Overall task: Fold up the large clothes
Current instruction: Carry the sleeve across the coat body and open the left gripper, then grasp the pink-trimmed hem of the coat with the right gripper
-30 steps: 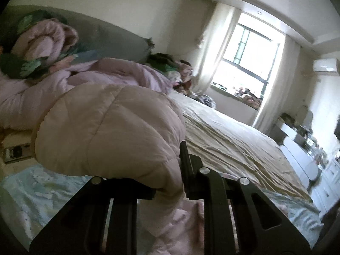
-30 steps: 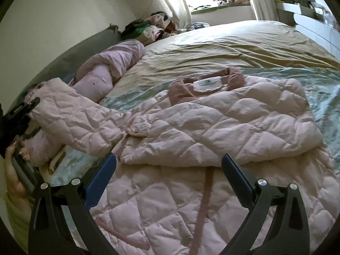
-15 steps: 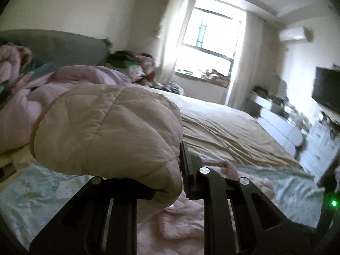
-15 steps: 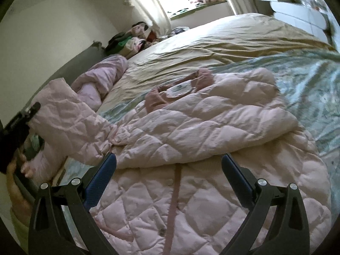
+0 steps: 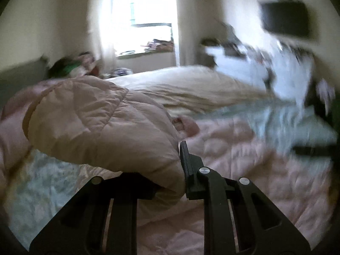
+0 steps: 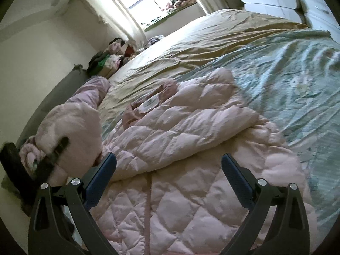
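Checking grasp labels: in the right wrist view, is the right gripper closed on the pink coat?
No. The right gripper hangs wide open above the pink coat, its fingers apart with no fabric pinched between them.

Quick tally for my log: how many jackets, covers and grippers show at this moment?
Pink quilted jacket: 1
Bed covers: 2, a tan cover and a pale green sheet
Grippers: 2, left gripper shut on the jacket's sleeve, right gripper open
Total: 5

Left gripper (image 5: 170, 170) clamps pink jacket sleeve (image 5: 95, 123).
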Available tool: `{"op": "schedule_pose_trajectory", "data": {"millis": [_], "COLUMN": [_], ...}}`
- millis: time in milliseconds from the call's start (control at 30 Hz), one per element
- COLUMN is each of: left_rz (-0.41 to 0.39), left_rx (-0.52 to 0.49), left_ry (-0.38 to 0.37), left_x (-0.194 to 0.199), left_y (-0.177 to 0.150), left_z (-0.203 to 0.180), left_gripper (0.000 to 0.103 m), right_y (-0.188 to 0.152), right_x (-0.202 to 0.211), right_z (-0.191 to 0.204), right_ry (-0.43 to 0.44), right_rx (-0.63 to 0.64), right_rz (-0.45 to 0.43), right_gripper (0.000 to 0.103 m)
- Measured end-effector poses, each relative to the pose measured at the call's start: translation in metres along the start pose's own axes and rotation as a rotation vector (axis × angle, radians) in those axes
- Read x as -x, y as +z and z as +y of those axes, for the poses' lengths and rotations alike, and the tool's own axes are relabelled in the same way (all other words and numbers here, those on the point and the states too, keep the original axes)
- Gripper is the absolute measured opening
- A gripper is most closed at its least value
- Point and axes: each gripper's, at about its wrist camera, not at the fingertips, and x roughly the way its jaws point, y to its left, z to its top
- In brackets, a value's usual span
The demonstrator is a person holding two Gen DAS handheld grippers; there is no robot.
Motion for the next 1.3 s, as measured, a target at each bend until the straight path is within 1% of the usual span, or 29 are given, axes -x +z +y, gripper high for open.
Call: {"op": "schedule_pose_trajectory", "data": {"millis": [33,67,133,200,300,400,533,633,700,767,833,867,900,933,1000,1033,1067,1100,1167,1200,1267,1300], "left_rz": [0.024,0.044,0.091,0.124,0.151,0.155,0.162,0.169,0.171,0.172,0.17,0.168,0.164,0.157,0.167,0.179,0.181,0.185,0.191,0.188,0.179,0.176], "left_rx": [-0.058,-0.095,-0.168,-0.203,-0.209,-0.21,-0.246,-0.288,-0.306,-0.318,-0.329,-0.33,-0.333,-0.343,-0.358,-0.372,-0.375,-0.371,-0.351,-0.338,-0.293,-0.281], "left_ry": [0.006,0.006,-0.012,-0.027,-0.046,-0.059,-0.049,-0.028,-0.021,-0.017,-0.01,-0.007,-0.002,0.009,0.006,0.01,0.006,-0.01,-0.058,-0.084,-0.175,-0.205], "left_x": [-0.008,-0.014,-0.027,-0.037,-0.045,-0.046,-0.046,-0.05,-0.05,-0.049,-0.048,-0.047,-0.046,-0.043,-0.042,-0.041,-0.038,-0.035,-0.026,-0.02,-0.006,-0.001], "left_y": [-0.006,-0.01,-0.025,-0.035,-0.05,-0.057,-0.065,-0.078,-0.081,-0.082,-0.084,-0.084,-0.085,-0.086,-0.088,-0.09,-0.09,-0.09,-0.089,-0.086,-0.078,-0.075], "left_z": [-0.013,-0.022,-0.042,-0.051,-0.058,-0.061,-0.065,-0.075,-0.079,-0.082,-0.084,-0.084,-0.085,-0.087,-0.09,-0.093,-0.094,-0.094,-0.094,-0.094,-0.091,-0.09], "left_gripper": [0.011,0.011,0.011,0.012,0.014,0.016,0.017,0.017,0.02,0.022,0.032,0.054,0.071,0.072,0.072,0.072,0.074,0.081,0.087,0.089,0.094,0.094], "right_y": [0.001,0.001,0.002,0.002,0.003,0.004,0.005,0.007,0.007,0.006,0.006,0.006,0.007,0.007,0.008,0.009,0.009,0.009,0.01,0.011,0.013,0.015], "right_x": [0.002,0.003,0.005,0.005,0.006,0.005,0.002,0.0,-0.003,-0.009,-0.015,-0.019,-0.023,-0.026,-0.032,-0.034,-0.036,-0.039,-0.044,-0.046,-0.05,-0.054], "right_z": [-0.003,-0.006,-0.012,-0.016,-0.021,-0.023,-0.024,-0.025,-0.025,-0.025,-0.024,-0.022,-0.021,-0.02,-0.019,-0.018,-0.017,-0.016,-0.017,-0.018,-0.019,-0.02], "right_ry": [-0.003,-0.007,-0.02,-0.028,-0.037,-0.047,-0.053,-0.055,-0.051,-0.037,-0.014,-0.001,0.015,0.025,0.053,0.051,0.052,0.059,0.077,0.078,0.079,0.098], "right_rx": [-0.005,-0.01,-0.018,-0.028,-0.041,-0.041,-0.05,-0.063,-0.07,-0.086,-0.102,-0.11,-0.118,-0.126,-0.148,-0.154,-0.156,-0.159,-0.176,-0.184,-0.19,-0.198], "right_rz": [-0.003,-0.005,-0.007,-0.01,-0.013,-0.011,-0.008,-0.006,0.005,0.027,0.047,0.061,0.079,0.089,0.109,0.115,0.121,0.126,0.145,0.152,0.159,0.168], "right_gripper": [0.099,0.099,0.099,0.099,0.099,0.099,0.099,0.099,0.099,0.099,0.099,0.099,0.099,0.099,0.099,0.099,0.099,0.099,0.099,0.099,0.099,0.099]}}
